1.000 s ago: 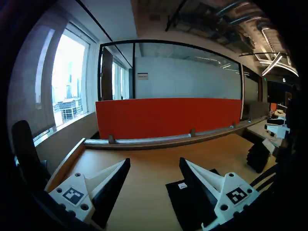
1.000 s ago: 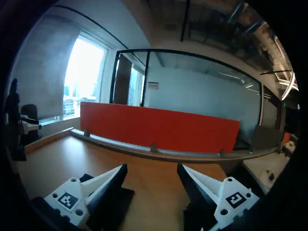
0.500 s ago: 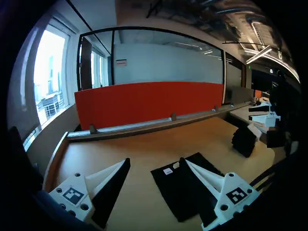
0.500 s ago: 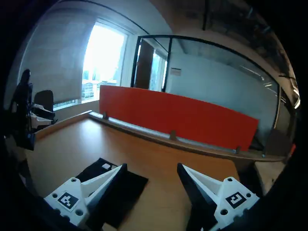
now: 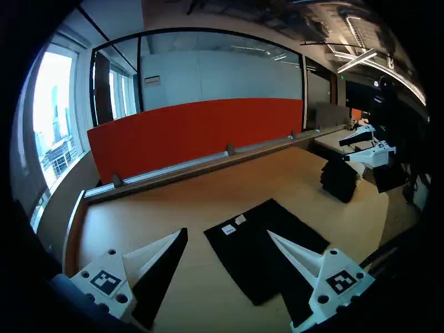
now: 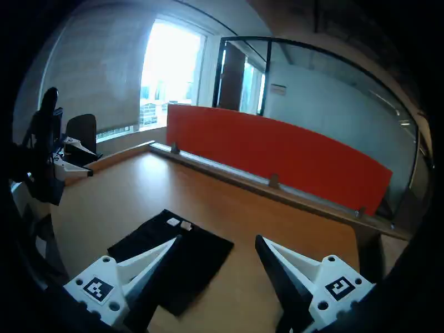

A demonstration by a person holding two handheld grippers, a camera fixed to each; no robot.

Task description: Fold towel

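As the towel (image 5: pixel 266 250) is lying flat near the table (image 5: pixel 222 188) front edge, left gripper (image 5: pixel 226 232) and right gripper (image 6: pixel 218 237) are hovering, jaws spread to grab.

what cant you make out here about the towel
Left gripper view: the black towel's near corner is hidden behind the left gripper's finger.
Right gripper view: its near edge sits behind the right gripper's finger.
The white tags are too small to read.
The dark bundle farther off is too dark to identify.

The towel (image 5: pixel 250 250) lies flat on the desk (image 5: pixel 222 188), before the partition (image 5: pixel 194 130).
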